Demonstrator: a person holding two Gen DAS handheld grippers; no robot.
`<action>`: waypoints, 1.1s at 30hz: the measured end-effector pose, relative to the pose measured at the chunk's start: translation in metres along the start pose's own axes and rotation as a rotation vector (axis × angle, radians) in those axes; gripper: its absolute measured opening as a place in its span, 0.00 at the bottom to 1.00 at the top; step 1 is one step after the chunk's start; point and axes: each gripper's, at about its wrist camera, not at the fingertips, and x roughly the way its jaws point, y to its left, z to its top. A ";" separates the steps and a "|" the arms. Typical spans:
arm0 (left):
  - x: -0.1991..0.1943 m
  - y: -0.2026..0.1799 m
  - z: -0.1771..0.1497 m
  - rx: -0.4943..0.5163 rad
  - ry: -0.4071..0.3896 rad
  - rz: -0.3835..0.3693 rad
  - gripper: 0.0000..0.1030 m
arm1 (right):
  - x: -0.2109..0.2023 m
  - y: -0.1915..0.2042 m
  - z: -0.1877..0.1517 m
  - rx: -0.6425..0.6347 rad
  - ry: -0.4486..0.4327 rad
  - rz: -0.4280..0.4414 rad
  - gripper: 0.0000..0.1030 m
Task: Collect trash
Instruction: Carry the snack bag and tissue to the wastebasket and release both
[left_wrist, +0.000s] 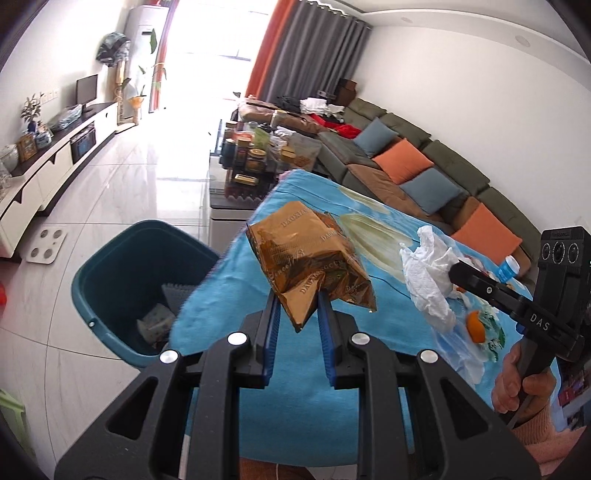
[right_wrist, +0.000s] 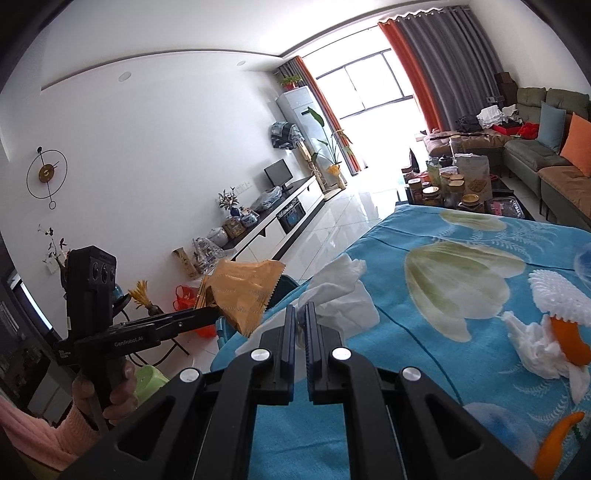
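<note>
1. Overhead of the table's near-left edge: left gripper (left_wrist: 297, 295), jaws narrowed onto the lower corner of a crumpled gold foil wrapper (left_wrist: 310, 258), pads pressing it from both sides, wrapper lifted clear of the blue floral tablecloth (left_wrist: 303, 369).
2. Seen again from the right wrist: same gold wrapper (right_wrist: 245, 291) sticking up from the left gripper (right_wrist: 218, 314), past the cloth's left edge.
3. Beside the table on the floor, down-left: teal trash bin (left_wrist: 110, 280), open at the top, some scraps already inside.
4. Off to the right: right gripper (right_wrist: 300, 325), jaws closed almost fully together on a crumpled white tissue (right_wrist: 340, 291), tissue bunched up past the fingertips just above the cloth.
5. From the left wrist: same tissue (left_wrist: 428, 273) hanging off the tip of the right gripper (left_wrist: 456, 273); bare hand (left_wrist: 517, 380) wrapped round its handle.
6. Left lying on the cloth: orange peel (right_wrist: 569, 339) with white foam netting (right_wrist: 554, 291) and more tissue, at the far right, well apart from both grippers.
7. Behind the table: jars on a low table (left_wrist: 255, 155), green sofa (left_wrist: 424, 158) with cushions.
</note>
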 end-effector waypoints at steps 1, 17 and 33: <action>-0.001 0.005 0.000 -0.006 -0.003 0.008 0.20 | 0.005 0.002 0.001 -0.002 0.006 0.009 0.04; -0.010 0.052 0.005 -0.066 -0.027 0.145 0.20 | 0.091 0.031 0.021 -0.031 0.121 0.116 0.04; 0.004 0.105 0.012 -0.144 0.000 0.267 0.20 | 0.169 0.053 0.039 -0.041 0.203 0.151 0.04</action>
